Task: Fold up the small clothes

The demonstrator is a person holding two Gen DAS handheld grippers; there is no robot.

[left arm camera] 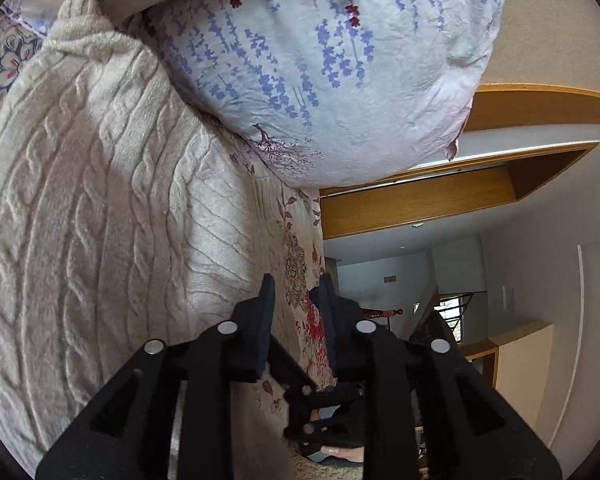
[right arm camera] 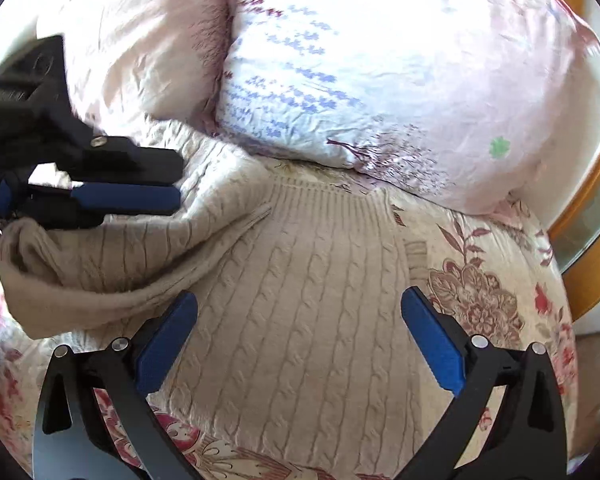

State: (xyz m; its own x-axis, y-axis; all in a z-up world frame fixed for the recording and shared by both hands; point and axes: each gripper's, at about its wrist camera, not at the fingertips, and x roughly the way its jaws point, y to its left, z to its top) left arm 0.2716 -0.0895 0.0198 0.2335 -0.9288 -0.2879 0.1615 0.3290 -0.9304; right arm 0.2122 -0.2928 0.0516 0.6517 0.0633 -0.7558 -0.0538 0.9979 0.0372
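Both tools busy: my left tool (right arm camera: 172, 184) carries the cable-knit sweater's (right arm camera: 300, 300) side inward, seemingly clenched on it; my right tool (right arm camera: 300, 320) hovers released above.

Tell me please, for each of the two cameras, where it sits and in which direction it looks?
Left wrist: on the left gripper, rolled sideways, along the cream sweater toward the pillow and a doorway; its fingers show.
Right wrist: on the right gripper, above the sweater's collar, facing the pillow; its open fingers and the left gripper at left show.
Shared: sweater, pillow, floral bedspread.
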